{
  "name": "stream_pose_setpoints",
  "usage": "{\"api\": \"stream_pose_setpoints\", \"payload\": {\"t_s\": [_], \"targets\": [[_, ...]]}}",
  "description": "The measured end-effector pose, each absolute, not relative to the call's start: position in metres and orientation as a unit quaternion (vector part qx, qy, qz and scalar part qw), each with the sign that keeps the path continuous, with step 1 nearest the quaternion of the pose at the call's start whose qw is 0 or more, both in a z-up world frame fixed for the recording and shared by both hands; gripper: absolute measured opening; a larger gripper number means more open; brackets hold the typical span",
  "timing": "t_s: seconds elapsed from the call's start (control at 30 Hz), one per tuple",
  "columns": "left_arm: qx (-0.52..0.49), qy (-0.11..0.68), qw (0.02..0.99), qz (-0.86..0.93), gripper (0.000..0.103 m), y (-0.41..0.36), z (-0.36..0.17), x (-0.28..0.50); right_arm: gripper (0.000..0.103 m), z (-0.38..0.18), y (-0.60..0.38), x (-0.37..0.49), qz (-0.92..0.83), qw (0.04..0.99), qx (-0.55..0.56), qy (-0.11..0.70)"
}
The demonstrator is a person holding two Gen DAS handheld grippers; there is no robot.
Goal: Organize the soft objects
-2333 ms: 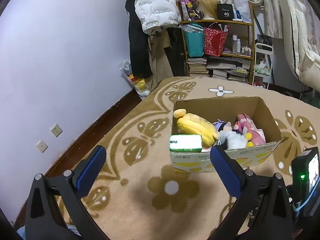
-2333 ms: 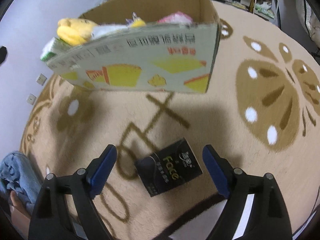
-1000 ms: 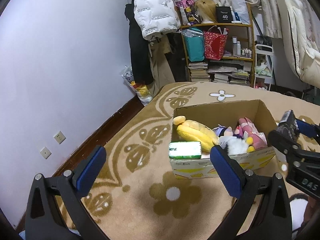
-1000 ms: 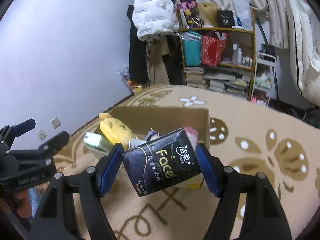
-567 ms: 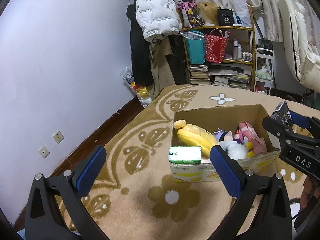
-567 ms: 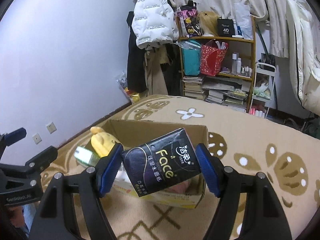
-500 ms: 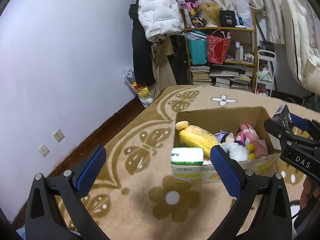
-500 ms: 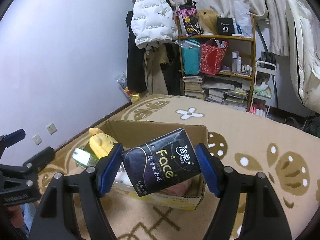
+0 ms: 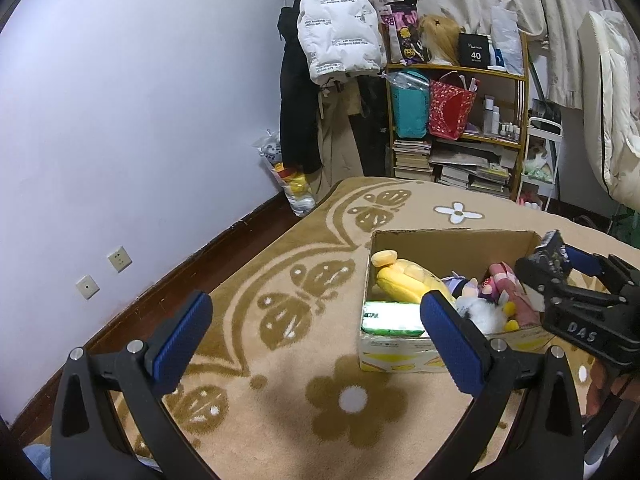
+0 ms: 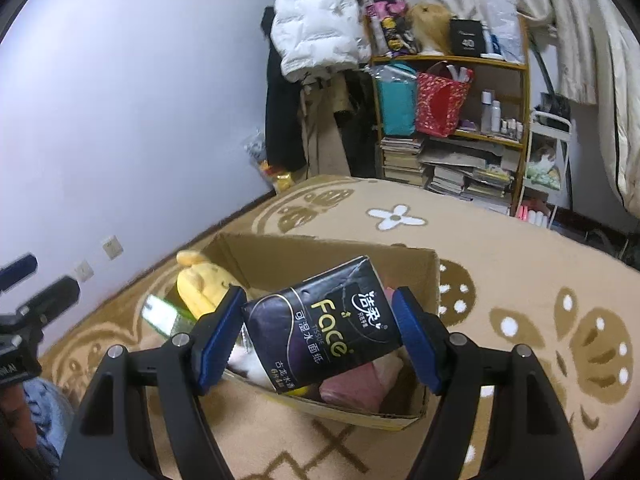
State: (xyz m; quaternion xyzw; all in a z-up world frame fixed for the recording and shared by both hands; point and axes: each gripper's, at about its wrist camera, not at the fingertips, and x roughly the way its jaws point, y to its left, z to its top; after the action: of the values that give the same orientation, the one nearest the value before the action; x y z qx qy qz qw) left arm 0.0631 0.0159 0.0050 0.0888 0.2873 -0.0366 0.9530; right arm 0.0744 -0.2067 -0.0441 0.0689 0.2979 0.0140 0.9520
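Observation:
My right gripper [image 10: 320, 326] is shut on a black tissue pack [image 10: 320, 320] and holds it in the air over the near side of the open cardboard box [image 10: 320, 252]. The box [image 9: 448, 240] sits on the rug and holds a yellow plush [image 9: 404, 280], a green tissue pack [image 9: 390, 316], a white plush [image 9: 482, 314] and a pink soft item [image 9: 506, 284]. My left gripper [image 9: 316, 340] is open and empty, to the left of the box. The right gripper with its pack [image 9: 550, 254] shows at the box's right side.
A beige rug with brown butterflies [image 9: 304, 304] covers the floor. A wall with sockets [image 9: 120, 260] runs along the left. A cluttered shelf [image 9: 456, 120] and hanging coats [image 9: 336, 44] stand behind. A white cart [image 9: 542, 160] is at the right.
My right gripper picked the black tissue pack up from the rug, lifted it and has moved closer over the box. My left gripper has stayed open and nearly still.

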Motion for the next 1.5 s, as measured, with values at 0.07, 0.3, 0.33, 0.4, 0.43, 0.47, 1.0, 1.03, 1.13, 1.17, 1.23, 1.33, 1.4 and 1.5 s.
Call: {"api": "stream_pose_setpoints", "payload": {"t_s": [0.07, 0.3, 0.33, 0.4, 0.43, 0.47, 1.0, 1.03, 1.13, 1.17, 1.23, 1.33, 1.4, 1.5], "targets": [[0.093, 0.285, 0.953, -0.038, 0.103, 0.016, 0.005, 0.062, 0.079, -0.046, -0.202, 0.079, 0.018, 0.951, 0.059, 0.303], [0.107, 0.280, 0.953, -0.036, 0.103, 0.013, 0.003, 0.058, 0.079, -0.052, -0.198, 0.086, 0.016, 0.948, 0.046, 0.315], [0.109, 0.281, 0.953, -0.037, 0.103, 0.012, 0.002, 0.058, 0.082, -0.053, -0.198, 0.087, 0.014, 0.947, 0.047, 0.318], [0.112, 0.282, 0.952, -0.037, 0.103, 0.012, 0.002, 0.058, 0.090, -0.054, -0.199, 0.087, 0.016, 0.946, 0.045, 0.319], [0.114, 0.282, 0.952, -0.037, 0.103, 0.011, 0.001, 0.058, 0.090, -0.054, -0.199, 0.085, 0.016, 0.948, 0.044, 0.316], [0.116, 0.282, 0.952, -0.037, 0.103, 0.011, 0.001, 0.058, 0.090, -0.053, -0.199, 0.083, 0.017, 0.948, 0.044, 0.315], [0.098, 0.280, 0.954, -0.051, 0.103, 0.017, 0.011, 0.039, 0.103, -0.032, -0.205, 0.042, -0.011, 0.951, 0.078, 0.300], [0.096, 0.280, 0.954, -0.051, 0.103, 0.019, 0.012, 0.037, 0.103, -0.031, -0.204, 0.038, -0.012, 0.951, 0.077, 0.299], [0.098, 0.278, 0.954, -0.051, 0.103, 0.019, 0.013, 0.032, 0.103, -0.025, -0.204, 0.028, -0.015, 0.952, 0.081, 0.294], [0.097, 0.278, 0.954, -0.052, 0.103, 0.020, 0.012, 0.033, 0.103, -0.022, -0.204, 0.023, -0.016, 0.952, 0.084, 0.293], [0.098, 0.278, 0.954, -0.055, 0.103, 0.020, 0.013, 0.028, 0.103, -0.019, -0.204, 0.014, -0.021, 0.953, 0.085, 0.290], [0.103, 0.277, 0.954, -0.057, 0.103, 0.020, 0.013, 0.021, 0.103, -0.016, -0.203, 0.004, -0.022, 0.954, 0.088, 0.286], [0.108, 0.275, 0.953, -0.058, 0.103, 0.019, 0.014, 0.016, 0.103, -0.013, -0.204, -0.002, -0.020, 0.954, 0.092, 0.286], [0.111, 0.273, 0.953, -0.063, 0.103, 0.018, 0.016, 0.009, 0.103, -0.013, -0.203, -0.011, -0.023, 0.952, 0.095, 0.289]]}}
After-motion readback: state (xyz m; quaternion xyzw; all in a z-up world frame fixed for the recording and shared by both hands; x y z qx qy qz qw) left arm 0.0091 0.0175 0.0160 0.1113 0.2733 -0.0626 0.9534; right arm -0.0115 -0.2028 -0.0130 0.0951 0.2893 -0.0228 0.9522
